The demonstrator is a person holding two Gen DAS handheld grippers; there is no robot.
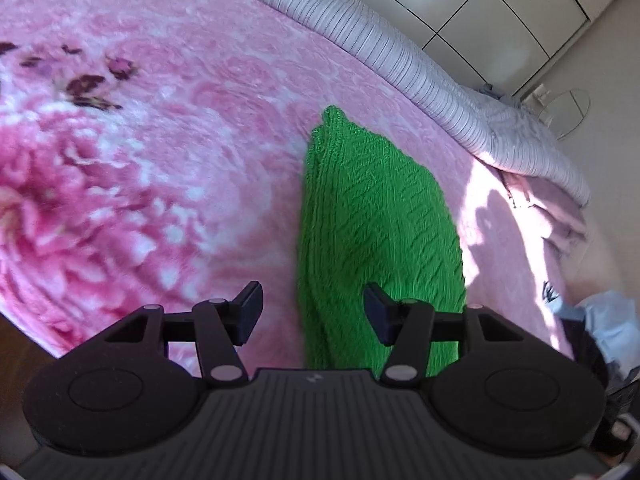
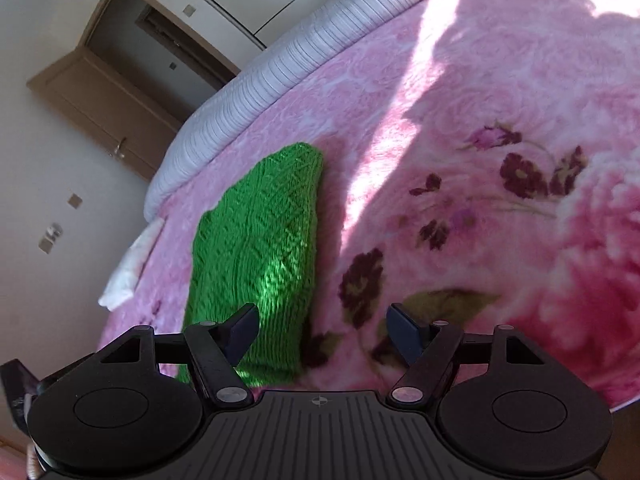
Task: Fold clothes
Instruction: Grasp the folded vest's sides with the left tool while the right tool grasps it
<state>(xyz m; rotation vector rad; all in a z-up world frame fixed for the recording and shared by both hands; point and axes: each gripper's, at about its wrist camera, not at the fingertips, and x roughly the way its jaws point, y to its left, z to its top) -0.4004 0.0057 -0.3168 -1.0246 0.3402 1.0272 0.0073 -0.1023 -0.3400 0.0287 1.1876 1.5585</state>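
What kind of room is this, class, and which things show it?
Most likely a bedroom: a bed under a pink floral blanket, a rolled striped quilt along its far edge, and white wardrobe doors behind.

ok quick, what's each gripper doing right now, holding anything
left gripper: open, holding nothing, above the green knit garment.
right gripper: open, holding nothing.

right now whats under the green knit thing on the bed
The green knitted garment lies folded in layers on the pink floral blanket, which shows all around it. Whatever sits directly beneath the knit, or between its layers, is covered and cannot be seen.
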